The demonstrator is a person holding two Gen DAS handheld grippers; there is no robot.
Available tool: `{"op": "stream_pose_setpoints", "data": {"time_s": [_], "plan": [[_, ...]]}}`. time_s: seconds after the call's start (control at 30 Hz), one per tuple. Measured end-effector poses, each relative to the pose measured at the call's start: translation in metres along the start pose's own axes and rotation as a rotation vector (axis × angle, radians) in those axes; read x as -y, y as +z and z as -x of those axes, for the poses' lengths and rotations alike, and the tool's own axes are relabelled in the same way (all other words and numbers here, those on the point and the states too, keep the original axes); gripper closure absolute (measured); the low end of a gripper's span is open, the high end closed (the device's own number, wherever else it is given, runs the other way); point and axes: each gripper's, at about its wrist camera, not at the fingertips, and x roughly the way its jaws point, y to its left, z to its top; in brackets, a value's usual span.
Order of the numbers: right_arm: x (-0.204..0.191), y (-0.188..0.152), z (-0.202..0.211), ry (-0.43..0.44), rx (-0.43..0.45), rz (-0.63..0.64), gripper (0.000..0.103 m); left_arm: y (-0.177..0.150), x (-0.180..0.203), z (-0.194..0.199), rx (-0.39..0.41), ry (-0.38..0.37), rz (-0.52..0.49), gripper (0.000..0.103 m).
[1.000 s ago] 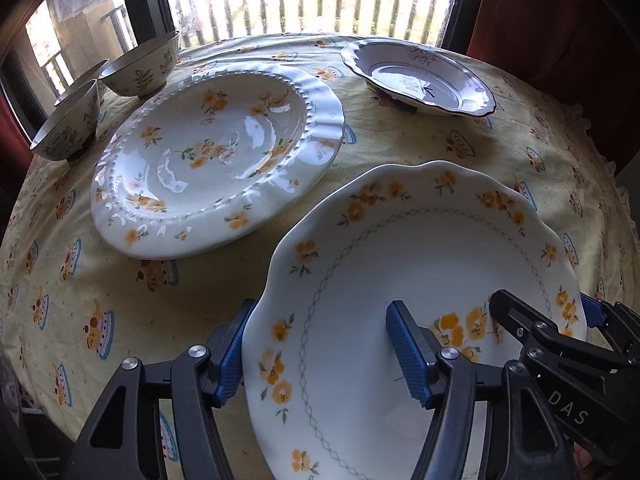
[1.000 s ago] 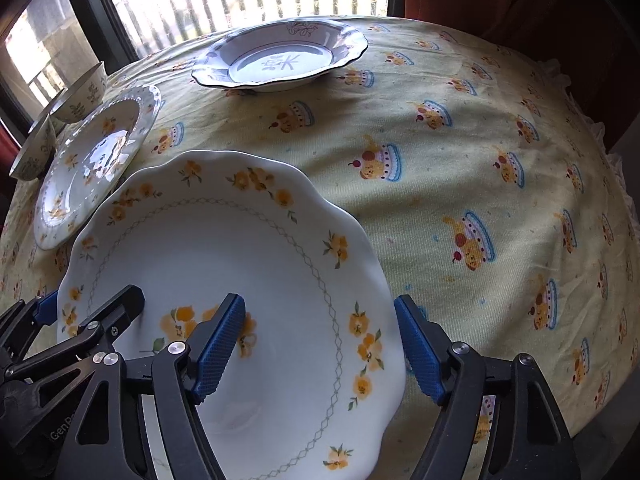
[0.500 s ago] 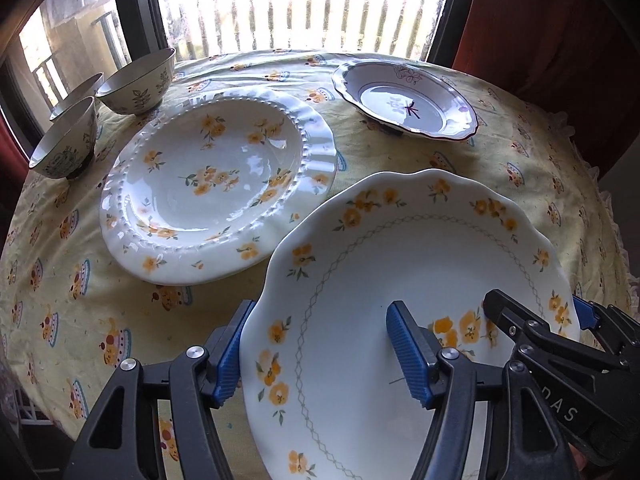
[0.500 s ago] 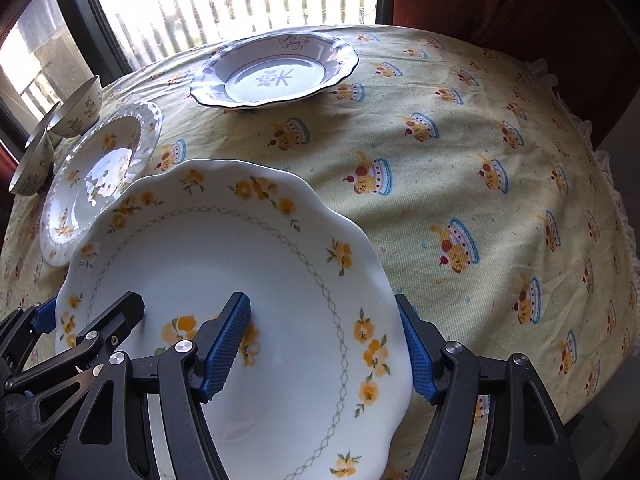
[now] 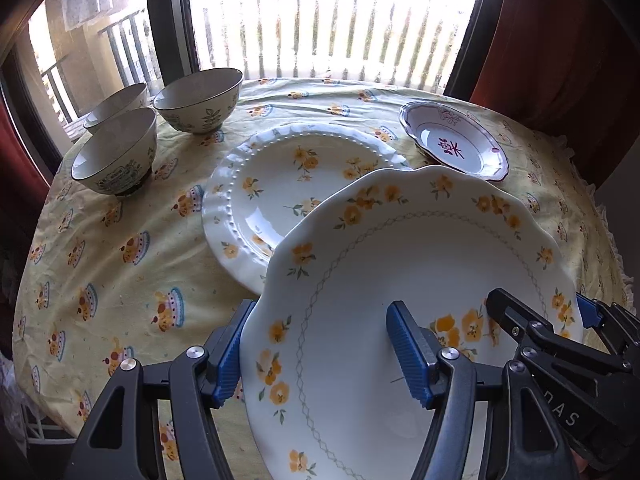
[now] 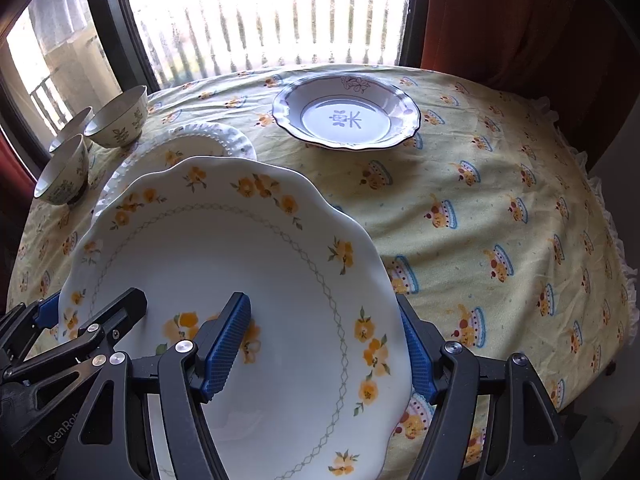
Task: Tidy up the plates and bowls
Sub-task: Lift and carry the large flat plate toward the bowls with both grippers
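A large white plate with orange flowers and a scalloped rim [image 5: 400,280] [image 6: 240,264] is held up off the table by both grippers. My left gripper [image 5: 320,348] is shut on its left rim, one finger under, one on top. My right gripper [image 6: 320,348] is shut on its right rim the same way. The plate's far edge hangs over a beaded white flowered plate [image 5: 280,184] [image 6: 208,140] that lies on the table. A smaller purple-rimmed dish [image 5: 452,144] [image 6: 348,116] sits at the back right. Three bowls [image 5: 116,152] [image 6: 64,172] stand at the back left.
The round table has a yellow patterned cloth [image 5: 120,248] [image 6: 500,220]. A window with a railing is behind it, and a red curtain [image 6: 520,12] hangs at the right. The cloth's frilled edge falls away at the right.
Both grippers have lifted the flowered plate and carried it left and forward, so its far edge now overlaps the beaded plate. The views have tilted up and show more of the window.
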Motion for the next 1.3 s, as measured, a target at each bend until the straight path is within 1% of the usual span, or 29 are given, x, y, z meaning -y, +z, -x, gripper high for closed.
{"op": "stream_pose_setpoints", "data": {"time_s": [0.33, 0.5, 0.7, 0.93, 1.1, 1.3], "plan": [[-0.097, -0.002, 0.005, 0.012, 0.016, -0.007, 0.029, -0.005, -0.091, 0.012, 0.011, 0.018, 0.003, 0.037], [-0.144, -0.005, 0.000, 0.027, 0.014, -0.011, 0.029, -0.007, -0.135, 0.011, 0.006, 0.028, 0.006, 0.037], [-0.189, -0.009, -0.011, 0.038, 0.005, -0.005, 0.029, -0.013, -0.179, 0.003, -0.006, 0.047, 0.034, 0.037], [-0.230, -0.012, -0.033, 0.060, -0.051, 0.028, 0.030, -0.017, -0.213, -0.012, -0.030, 0.069, 0.039, 0.037], [-0.245, -0.013, -0.050, 0.050, -0.086, 0.021, 0.032, -0.019, -0.227, -0.023, -0.052, 0.071, 0.056, 0.037], [-0.259, -0.012, -0.062, 0.035, -0.094, 0.034, 0.032, -0.020, -0.238, -0.033, -0.057, 0.064, 0.041, 0.037]]}}
